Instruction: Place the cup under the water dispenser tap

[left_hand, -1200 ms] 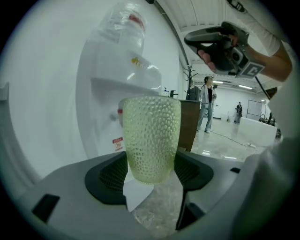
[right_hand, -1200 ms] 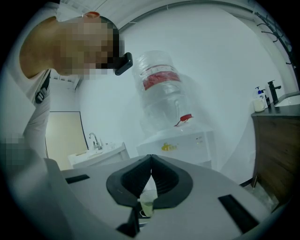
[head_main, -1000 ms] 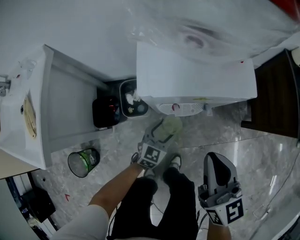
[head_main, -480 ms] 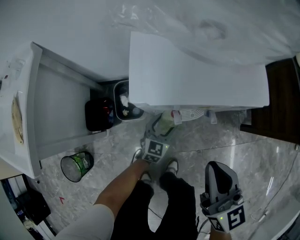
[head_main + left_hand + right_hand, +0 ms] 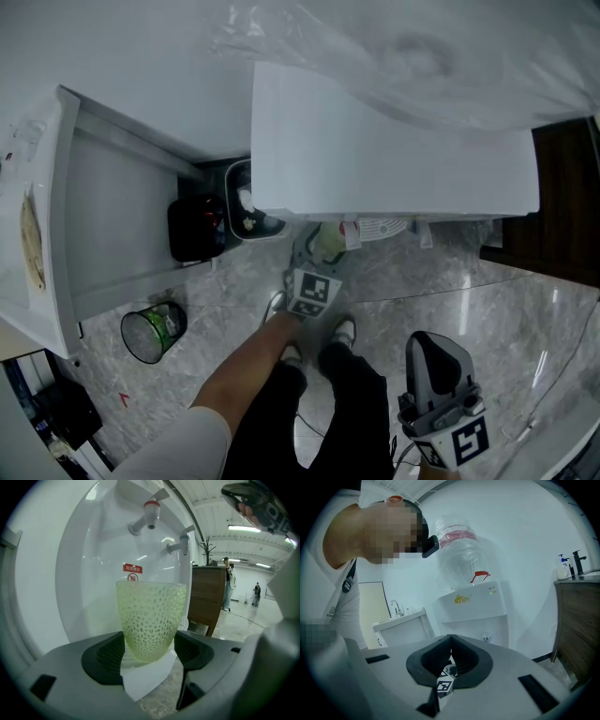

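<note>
Green dimpled cup (image 5: 151, 616) sits clamped in the left gripper (image 5: 150, 654), with the red tap (image 5: 149, 513) of the dispenser (image 5: 70, 573) above it; right gripper (image 5: 450, 658) closed, empty.

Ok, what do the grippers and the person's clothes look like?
Both the left gripper and right gripper are grey with dark ribbed jaws, each carrying a cube of black-and-white square markers. The person wears a pale sleeve and black trousers.

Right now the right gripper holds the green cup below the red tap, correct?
No, the left gripper holds it. The left gripper view shows the cup between its jaws below the red tap; the right gripper is shut and empty.
</note>
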